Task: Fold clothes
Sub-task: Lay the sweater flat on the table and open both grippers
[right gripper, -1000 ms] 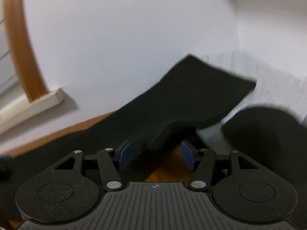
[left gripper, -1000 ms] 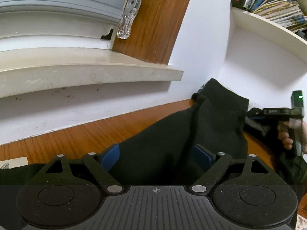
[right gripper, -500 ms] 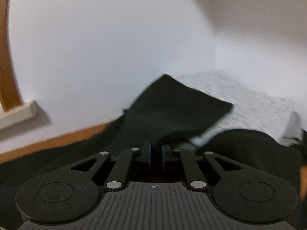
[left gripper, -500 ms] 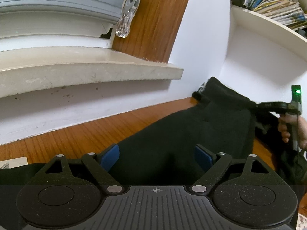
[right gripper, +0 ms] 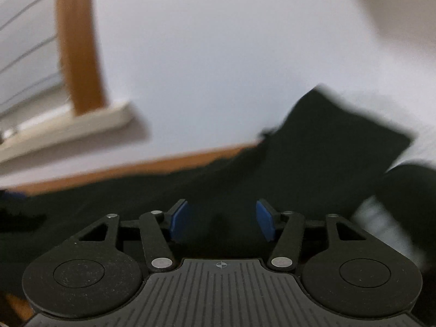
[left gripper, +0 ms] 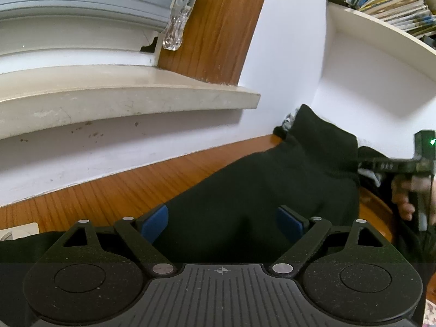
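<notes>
My right wrist view is smeared with blur. The black garment [left gripper: 259,190] sprawls across the wooden counter [left gripper: 114,193], its far end bunched against the wall, its near edge hidden under both tools. My left tool [left gripper: 222,222] is spread wide with cloth between the blue pads [left gripper: 154,222], gripping nothing. My right tool [right gripper: 221,219] gapes too, released over the fabric. The shelf [left gripper: 381,24] holds stacked books.

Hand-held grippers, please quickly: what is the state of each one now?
Left hand-held gripper: open, holding nothing, over the black garment.
Right hand-held gripper: open, holding nothing; view is blurred.
</notes>
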Tool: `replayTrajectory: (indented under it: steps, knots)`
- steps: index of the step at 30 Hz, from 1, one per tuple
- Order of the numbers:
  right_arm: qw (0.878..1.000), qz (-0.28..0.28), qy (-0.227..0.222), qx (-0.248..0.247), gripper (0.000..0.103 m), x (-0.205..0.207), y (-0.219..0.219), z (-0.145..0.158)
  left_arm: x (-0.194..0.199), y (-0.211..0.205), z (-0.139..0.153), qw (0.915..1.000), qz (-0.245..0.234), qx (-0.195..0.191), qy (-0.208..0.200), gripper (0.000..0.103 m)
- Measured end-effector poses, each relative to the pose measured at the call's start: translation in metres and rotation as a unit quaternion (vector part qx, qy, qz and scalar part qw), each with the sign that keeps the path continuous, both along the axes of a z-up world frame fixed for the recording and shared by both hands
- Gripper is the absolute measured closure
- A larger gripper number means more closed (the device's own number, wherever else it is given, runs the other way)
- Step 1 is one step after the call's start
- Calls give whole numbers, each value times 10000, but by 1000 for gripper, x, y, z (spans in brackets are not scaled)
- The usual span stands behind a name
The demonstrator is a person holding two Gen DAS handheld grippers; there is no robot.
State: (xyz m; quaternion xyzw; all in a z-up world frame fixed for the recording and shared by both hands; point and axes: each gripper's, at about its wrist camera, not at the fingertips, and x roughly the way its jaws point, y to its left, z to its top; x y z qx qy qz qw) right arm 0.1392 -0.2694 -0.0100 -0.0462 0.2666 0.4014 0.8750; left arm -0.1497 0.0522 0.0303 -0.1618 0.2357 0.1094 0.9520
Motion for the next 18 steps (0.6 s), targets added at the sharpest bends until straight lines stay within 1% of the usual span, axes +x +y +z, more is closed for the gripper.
replayTrajectory:
  steps: [1, 3, 6, 10, 13, 14, 18]
  knots:
    - [9997, 217, 33, -84, 48, 0, 6, -6, 1, 0, 0, 10000, -6, -4, 36, 13]
    - [9986, 420, -86, -315, 48, -6, 13, -13, 2, 0, -1, 9999, -14, -12, 128, 13]
    - [9982, 446, -9, -406, 47, -2, 16, -19, 1, -2, 2, 9997, -4, 42, 260, 13]
    - [9975, 401, 128, -573, 42, -4, 16, -23, -1, -5, 5, 9990, 11, 114, 435, 13]
    - [9959, 444, -54, -792, 39, -9, 26, -25, -2, -7, 8, 9982, 21, 168, 567, 13]
    - [9960, 449, -34, -771, 39, -9, 25, -26, -2, -7, 9, 9980, 25, 186, 611, 13]
    - [9966, 502, 84, -654, 33, -8, 21, -25, -42, 3, 35, 9980, 338, 241, 483, 13]
